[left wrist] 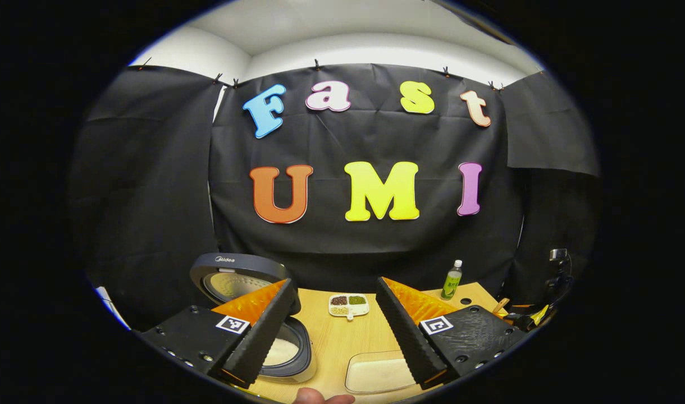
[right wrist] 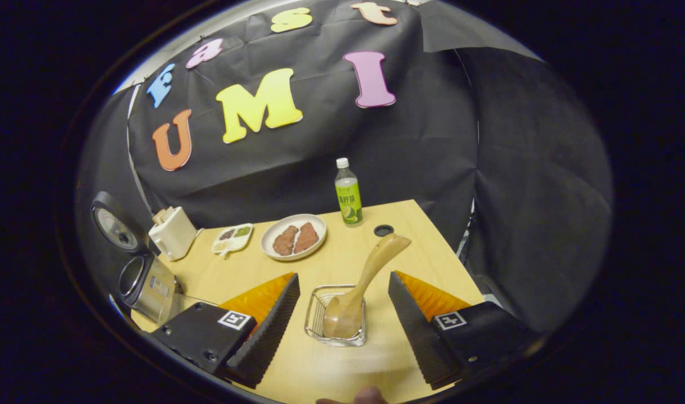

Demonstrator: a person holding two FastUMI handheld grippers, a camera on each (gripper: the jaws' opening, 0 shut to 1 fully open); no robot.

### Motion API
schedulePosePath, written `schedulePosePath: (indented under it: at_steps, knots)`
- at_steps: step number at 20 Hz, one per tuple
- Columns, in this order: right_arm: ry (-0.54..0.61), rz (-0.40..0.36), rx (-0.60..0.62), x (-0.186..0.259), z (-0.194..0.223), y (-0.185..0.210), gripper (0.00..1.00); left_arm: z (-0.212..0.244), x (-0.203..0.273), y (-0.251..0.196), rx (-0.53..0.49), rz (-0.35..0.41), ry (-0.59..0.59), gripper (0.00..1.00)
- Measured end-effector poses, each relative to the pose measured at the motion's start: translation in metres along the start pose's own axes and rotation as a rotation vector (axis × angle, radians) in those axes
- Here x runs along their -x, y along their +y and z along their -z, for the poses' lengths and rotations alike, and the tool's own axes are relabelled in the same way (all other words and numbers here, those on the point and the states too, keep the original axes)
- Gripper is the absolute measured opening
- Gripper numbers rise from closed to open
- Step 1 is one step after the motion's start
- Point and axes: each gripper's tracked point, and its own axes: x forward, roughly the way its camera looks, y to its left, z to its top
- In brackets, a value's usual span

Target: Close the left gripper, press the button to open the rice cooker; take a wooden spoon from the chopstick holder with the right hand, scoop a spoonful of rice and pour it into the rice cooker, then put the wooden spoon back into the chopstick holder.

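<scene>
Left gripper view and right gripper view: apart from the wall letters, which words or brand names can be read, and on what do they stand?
"Midea": on the raised lid of the rice cooker.
Label of the bottle: print too small and blurred to read.

We see a wooden surface (right wrist: 342,264). On it sit a rice cooker (right wrist: 146,286), a plate of meat (right wrist: 293,237), a green bottle (right wrist: 348,193), a small snack tray (right wrist: 232,238), a white jug (right wrist: 172,231) and a clear holder (right wrist: 336,321) with a spoon (right wrist: 365,286).
</scene>
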Motion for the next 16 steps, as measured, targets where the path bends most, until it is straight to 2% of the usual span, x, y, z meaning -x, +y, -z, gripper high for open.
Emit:
schedulePosePath:
  at_steps: [5, 9, 11, 12, 13, 14, 15, 16]
  knots:
    - [0.082, -0.009, -0.037, -0.039, 0.02, -0.009, 1.0, 0.004, -0.004, -0.001, -0.004, -0.015, 0.027, 0.95]
    - [0.113, -0.036, -0.047, -0.061, 0.027, -0.005, 0.95, 0.007, -0.003, 0.008, -0.023, -0.038, 0.038, 0.95]
    - [0.134, -0.045, -0.069, -0.071, 0.031, -0.004, 0.86, 0.011, 0.0, 0.011, -0.018, -0.049, 0.047, 0.94]
    - [0.147, -0.054, -0.097, -0.069, 0.034, 0.0, 0.74, 0.014, 0.001, 0.014, -0.015, -0.056, 0.054, 0.94]
    - [0.152, -0.054, -0.112, -0.071, 0.033, 0.002, 0.76, 0.014, 0.002, 0.017, -0.009, -0.062, 0.054, 0.94]
    - [0.153, -0.049, -0.113, -0.072, 0.032, 0.002, 0.61, 0.012, 0.004, 0.018, -0.004, -0.067, 0.05, 0.94]
    - [0.154, -0.033, -0.101, -0.073, 0.033, -0.001, 0.56, 0.011, 0.006, 0.02, 0.0, -0.071, 0.046, 0.94]
    - [0.156, -0.022, -0.096, -0.073, 0.033, -0.003, 0.43, 0.014, 0.007, 0.023, 0.002, -0.076, 0.047, 0.94]
